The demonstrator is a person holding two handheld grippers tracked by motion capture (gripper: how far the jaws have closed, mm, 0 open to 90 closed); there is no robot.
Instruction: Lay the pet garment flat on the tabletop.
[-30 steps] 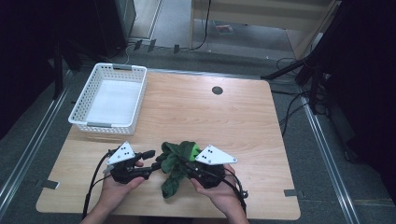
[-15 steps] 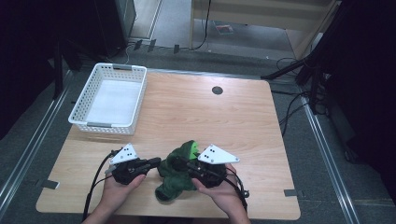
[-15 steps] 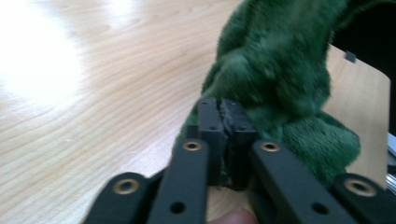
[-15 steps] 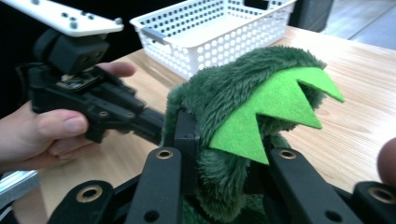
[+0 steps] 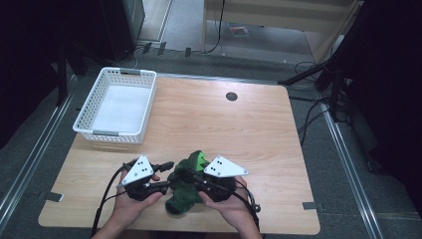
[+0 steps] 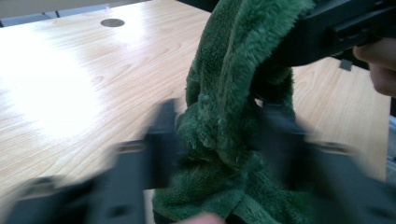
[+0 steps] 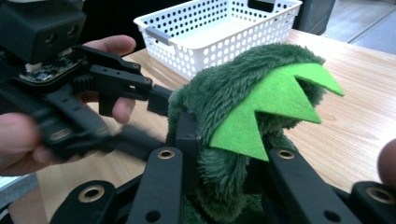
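Basket (image 5: 115, 105): white, perforated, far-left on the worktop (image 5: 249, 129), well apart from the work.
Left gripper (image 5: 166, 175): fingers just reopening, released astride the toy, likely to regrip.
Plush toy (image 5: 185, 181): green, felt spikes, at the near edge between both grippers.
Right gripper (image 5: 188, 175): fingers clenched on the toy, steadying it.
Obstructions: nothing between toy and basket.

My left gripper (image 5: 166, 175) points right, its jaws having just been opening, a green plush between them. My right gripper (image 5: 186, 177) points left toward it, jaws clamped on the plush.
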